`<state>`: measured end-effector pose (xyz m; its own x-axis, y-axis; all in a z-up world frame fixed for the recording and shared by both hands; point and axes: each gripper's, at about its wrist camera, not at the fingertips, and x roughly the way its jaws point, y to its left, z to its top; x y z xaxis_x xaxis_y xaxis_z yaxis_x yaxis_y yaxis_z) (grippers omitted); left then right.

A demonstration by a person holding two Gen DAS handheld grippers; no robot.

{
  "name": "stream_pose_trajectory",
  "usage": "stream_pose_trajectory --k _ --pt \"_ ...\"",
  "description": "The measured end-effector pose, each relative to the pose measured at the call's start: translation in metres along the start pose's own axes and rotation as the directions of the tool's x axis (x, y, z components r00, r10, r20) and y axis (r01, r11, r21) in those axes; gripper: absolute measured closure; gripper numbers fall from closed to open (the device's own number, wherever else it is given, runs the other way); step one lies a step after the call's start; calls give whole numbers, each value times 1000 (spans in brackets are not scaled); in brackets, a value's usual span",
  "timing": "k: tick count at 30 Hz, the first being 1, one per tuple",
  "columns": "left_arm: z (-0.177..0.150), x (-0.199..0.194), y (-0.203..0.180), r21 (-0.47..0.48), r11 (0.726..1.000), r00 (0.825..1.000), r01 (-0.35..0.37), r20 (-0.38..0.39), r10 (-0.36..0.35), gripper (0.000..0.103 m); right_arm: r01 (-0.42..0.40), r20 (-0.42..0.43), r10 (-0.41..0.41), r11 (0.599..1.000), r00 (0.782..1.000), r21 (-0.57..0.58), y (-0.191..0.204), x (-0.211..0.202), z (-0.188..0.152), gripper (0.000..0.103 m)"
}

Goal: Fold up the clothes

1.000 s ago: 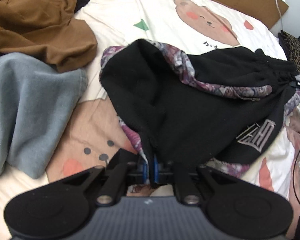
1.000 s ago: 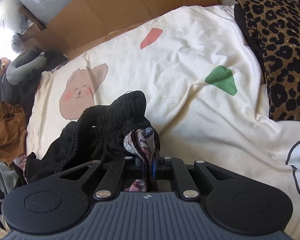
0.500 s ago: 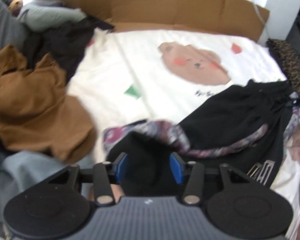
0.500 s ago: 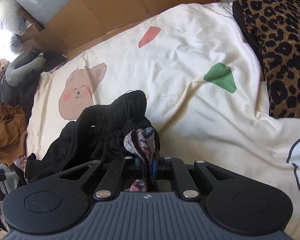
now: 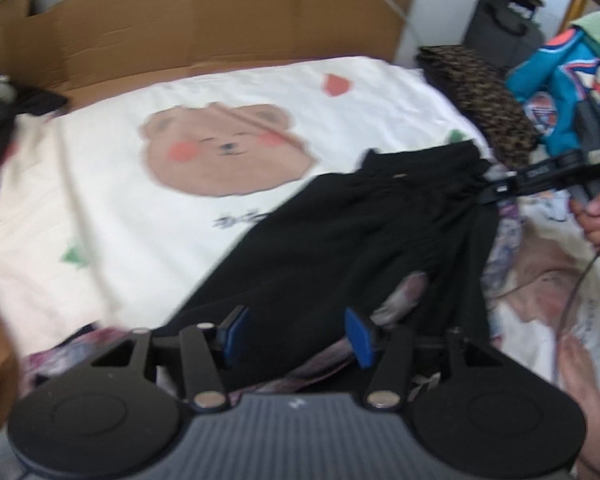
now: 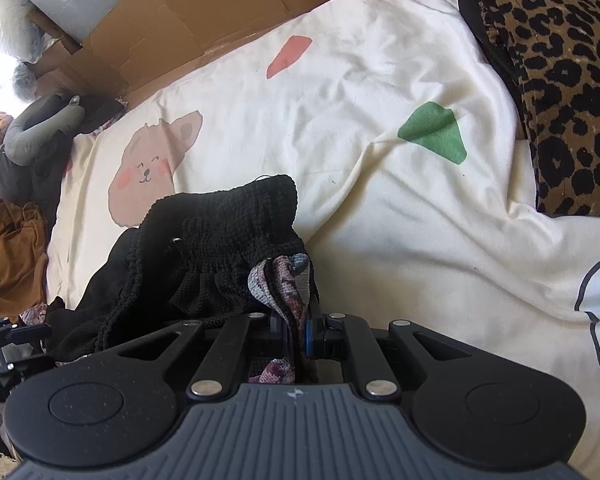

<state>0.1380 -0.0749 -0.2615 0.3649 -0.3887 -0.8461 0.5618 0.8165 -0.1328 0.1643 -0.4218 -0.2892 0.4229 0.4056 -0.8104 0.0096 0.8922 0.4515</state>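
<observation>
A black garment with a purple patterned lining lies stretched across a cream bear-print bed sheet. My left gripper hovers over its near end, and its jaws are opening. The black cloth lies under the gap, and the blue pads do not press on it. My right gripper is shut on the garment's gathered waistband and lining edge. In the left wrist view the right gripper grips that waistband at the far right.
A leopard-print cushion lies at the sheet's right edge, with cardboard behind the bed. A brown garment and a grey neck pillow sit at the left. A teal bag, a hand and a foot are on the right.
My left gripper let go of the garment's folded end, opened its jaws and swung to the right across the bed. The right gripper kept still, shut on the waistband.
</observation>
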Motion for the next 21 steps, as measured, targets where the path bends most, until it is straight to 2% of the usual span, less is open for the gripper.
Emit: stream_pose_trajectory --k 5,11,13,16,18,21 --pt "0 19 -17 2 994 994 111 -12 -111 45 -5 3 5 1000 1000 5 -1 0 0 97" --pt "-8 47 -15 49 996 996 69 -55 -67 43 -12 -1 12 1000 1000 5 -3 1 -1 97" --pt "-8 52 -15 61 995 995 79 -59 -75 42 -13 -2 13 1000 1000 8 -3 1 0 97" --pt "-9 54 -15 86 991 994 102 -59 -97 33 -13 -2 13 1000 1000 8 -2 3 1 96" --pt "-9 53 -13 98 989 993 110 -59 -105 33 -12 -2 12 1000 1000 6 -2 3 2 96" --pt "-8 58 -11 110 991 995 81 -59 -75 36 -10 -4 10 1000 1000 1 -1 3 2 96"
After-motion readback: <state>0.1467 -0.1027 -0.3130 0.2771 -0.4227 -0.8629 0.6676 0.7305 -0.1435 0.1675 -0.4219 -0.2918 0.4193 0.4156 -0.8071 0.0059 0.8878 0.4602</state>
